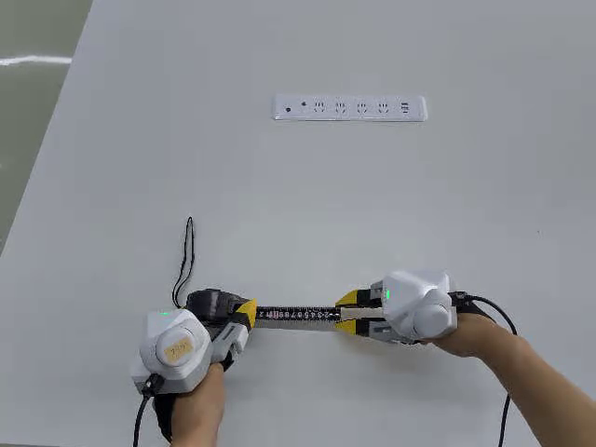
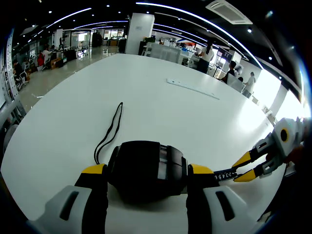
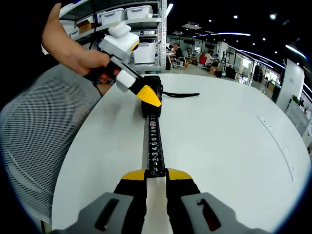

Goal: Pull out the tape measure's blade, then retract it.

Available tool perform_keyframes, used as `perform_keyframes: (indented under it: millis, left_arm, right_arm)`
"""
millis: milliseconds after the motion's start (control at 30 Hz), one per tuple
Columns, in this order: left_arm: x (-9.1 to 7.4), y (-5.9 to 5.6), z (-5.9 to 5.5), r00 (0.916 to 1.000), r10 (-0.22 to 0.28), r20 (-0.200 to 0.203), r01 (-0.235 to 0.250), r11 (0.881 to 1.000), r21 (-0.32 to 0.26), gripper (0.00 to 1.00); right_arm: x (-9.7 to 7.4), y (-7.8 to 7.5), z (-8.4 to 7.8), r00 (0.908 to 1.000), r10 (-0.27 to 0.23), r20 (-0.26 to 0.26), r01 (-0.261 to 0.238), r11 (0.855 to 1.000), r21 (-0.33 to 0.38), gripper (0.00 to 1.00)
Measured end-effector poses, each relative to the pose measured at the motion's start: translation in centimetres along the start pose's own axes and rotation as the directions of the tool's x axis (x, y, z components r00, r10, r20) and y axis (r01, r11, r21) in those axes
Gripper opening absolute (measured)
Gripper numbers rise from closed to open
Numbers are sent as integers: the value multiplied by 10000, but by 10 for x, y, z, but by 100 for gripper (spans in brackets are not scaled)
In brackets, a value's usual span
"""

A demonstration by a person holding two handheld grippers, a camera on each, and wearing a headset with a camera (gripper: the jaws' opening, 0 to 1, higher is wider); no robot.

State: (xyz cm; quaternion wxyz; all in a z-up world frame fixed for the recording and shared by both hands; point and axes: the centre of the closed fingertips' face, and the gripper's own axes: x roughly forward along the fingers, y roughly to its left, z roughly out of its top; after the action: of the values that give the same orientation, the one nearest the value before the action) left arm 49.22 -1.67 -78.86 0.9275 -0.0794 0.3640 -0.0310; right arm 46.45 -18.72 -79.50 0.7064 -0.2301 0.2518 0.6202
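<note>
1. White table [image 1: 391, 214]: the tape measure's case [image 1: 212, 303] lies well nearer the person than the power strip [image 1: 350, 107], clenched between the left gripper's [image 2: 147, 169] jaws.
2. Blade [image 1: 298, 314]: partly out, parallel to the power strip, its tip pinched by the right gripper [image 1: 346, 313]. Pull straight and level to avoid kinking.
3. The case likely houses the remaining blade.
4. Wrist strap [image 1: 186, 261] trails toward the power strip.

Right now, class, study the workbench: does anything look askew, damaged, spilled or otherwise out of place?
Nothing stands out. The blade runs straight and flat from the tape measure case, clamped in the left gripper, to the right gripper, which pinches its end. The wrist strap trails loose; the power strip lies flat.
</note>
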Motion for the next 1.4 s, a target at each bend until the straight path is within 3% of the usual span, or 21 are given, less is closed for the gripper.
perform_keyframes:
  millis: [1400]
  left_arm:
    - [-1,1,1,10000,-32,-75,31,9999,-147,62]
  right_arm:
    - [15,1,13,9998,127,126,-128,9999,116,12]
